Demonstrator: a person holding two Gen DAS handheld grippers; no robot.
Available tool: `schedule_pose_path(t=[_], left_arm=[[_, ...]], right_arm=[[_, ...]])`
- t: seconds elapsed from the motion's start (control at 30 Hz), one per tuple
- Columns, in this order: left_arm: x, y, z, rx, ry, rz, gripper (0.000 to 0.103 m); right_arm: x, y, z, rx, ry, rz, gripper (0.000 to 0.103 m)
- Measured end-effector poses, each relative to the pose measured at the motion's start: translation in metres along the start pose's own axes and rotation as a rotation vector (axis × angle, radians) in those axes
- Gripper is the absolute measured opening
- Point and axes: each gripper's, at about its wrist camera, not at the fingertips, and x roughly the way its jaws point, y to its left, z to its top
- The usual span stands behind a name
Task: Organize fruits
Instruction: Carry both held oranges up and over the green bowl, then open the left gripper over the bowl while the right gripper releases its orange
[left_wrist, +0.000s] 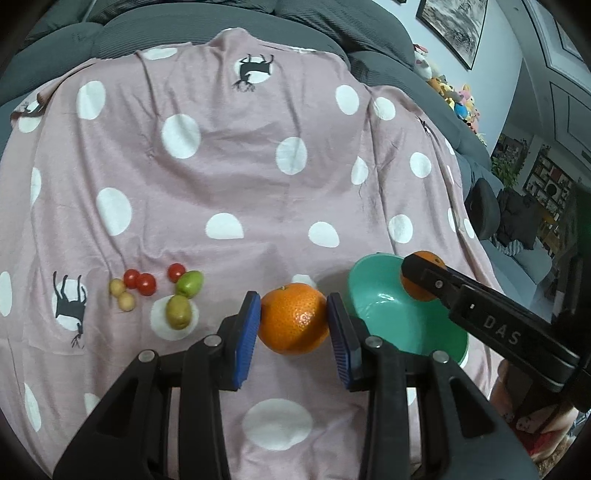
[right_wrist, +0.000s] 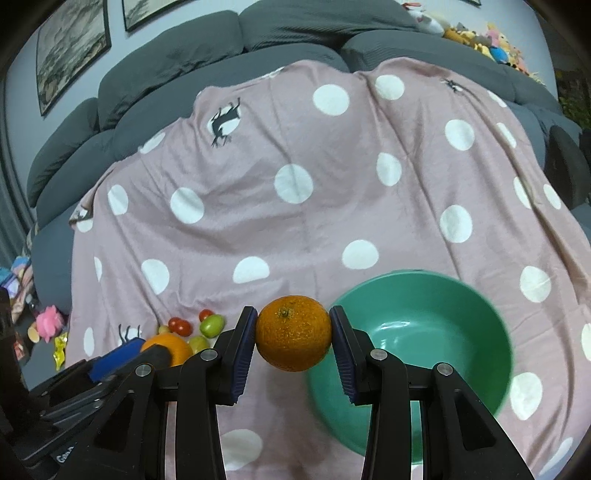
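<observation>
Flanking bowl (left_wrist: 373, 295), oranges (right_wrist: 293, 334) seemingly clamped, tomatoes (left_wrist: 144, 283) beside

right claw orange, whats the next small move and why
Probably shift the right claw slightly right, then open: its orange sits beside the bowl rim, the bowl holds nothing, and the left claw already clamps another orange.

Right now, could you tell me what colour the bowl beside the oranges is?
Green, a minty teal; the bowl shows best in the right wrist view.

A grey sofa (right_wrist: 288, 33) under a dotted pink blanket (right_wrist: 295, 221), framed pictures (right_wrist: 70, 48) above.
</observation>
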Motion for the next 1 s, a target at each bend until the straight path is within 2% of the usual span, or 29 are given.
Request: schedule_pose_path(t=[0.2,0.47,0.83,1.0], left_arm=[[0.011,-0.027,0.002,0.020,0.004,-0.006,0.036],[0.035,-0.061,-0.004,0.062,0.040,-0.031,0.037],[0.066,-0.102,-0.018,0.126,0.096,-0.059,0.037],[0.078,-0.108,-0.025,0.132,0.128,-0.073,0.037]], right_arm=[[-0.011,-0.024,0.004,0.045,-0.028,-0.023,0.041],[-0.016,-0.058,0.004,0.111,-0.024,-0.063,0.041],[-0.006,-0.100,-0.003,0.204,0.028,-0.114,0.041],[0.005,-0.113,-0.008,0.243,0.077,-0.115,0.041]])
